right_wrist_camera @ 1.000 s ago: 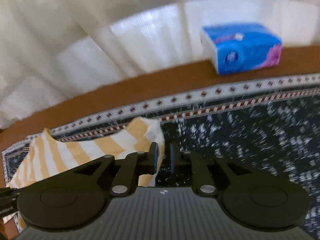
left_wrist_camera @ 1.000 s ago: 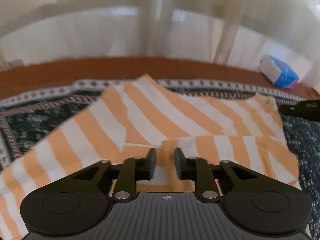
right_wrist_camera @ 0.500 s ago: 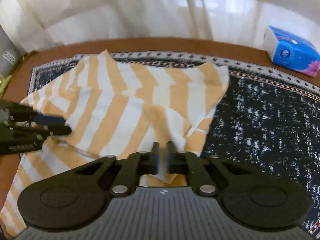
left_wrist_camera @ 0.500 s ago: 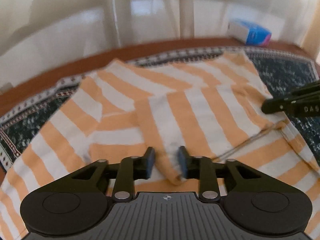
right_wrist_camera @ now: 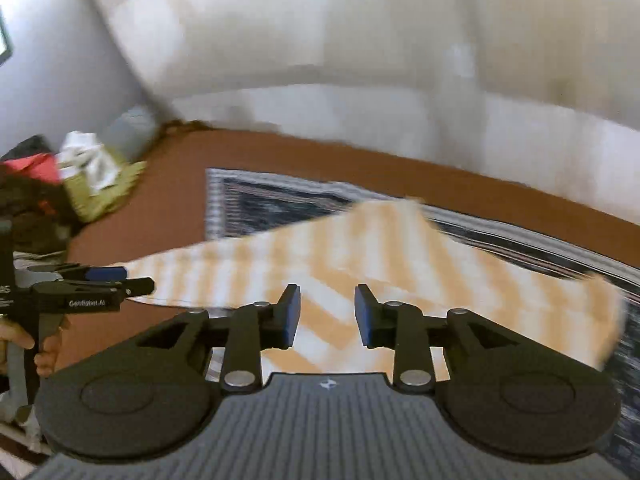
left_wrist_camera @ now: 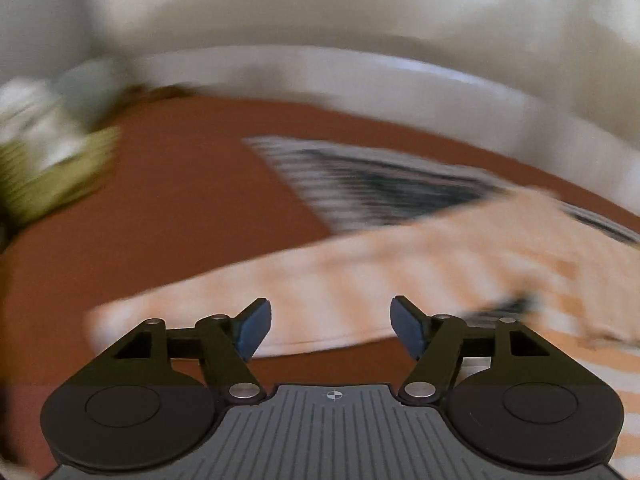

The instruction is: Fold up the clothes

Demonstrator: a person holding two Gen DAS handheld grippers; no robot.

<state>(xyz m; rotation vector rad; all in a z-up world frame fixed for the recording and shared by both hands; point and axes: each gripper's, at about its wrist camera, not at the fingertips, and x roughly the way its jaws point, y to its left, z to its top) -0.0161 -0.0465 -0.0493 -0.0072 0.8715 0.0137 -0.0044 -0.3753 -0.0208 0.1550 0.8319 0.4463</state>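
An orange-and-white striped garment [right_wrist_camera: 380,256] lies folded over on a dark patterned mat [right_wrist_camera: 264,204] on a brown table. In the left wrist view the garment [left_wrist_camera: 380,272] is blurred and spreads right of centre. My left gripper [left_wrist_camera: 331,330] is open and empty, just above the garment's near edge. My right gripper [right_wrist_camera: 327,316] is open and empty over the garment. The left gripper also shows in the right wrist view [right_wrist_camera: 120,286] at the garment's left end.
A heap of other clothes [right_wrist_camera: 80,184] sits at the table's far left; it also shows blurred in the left wrist view [left_wrist_camera: 52,160]. White curtains hang behind the table. Bare brown table [left_wrist_camera: 160,220] lies left of the mat.
Both grippers have let go of the garment and opened. Both views have swung to the left; the folded garment now lies flat.
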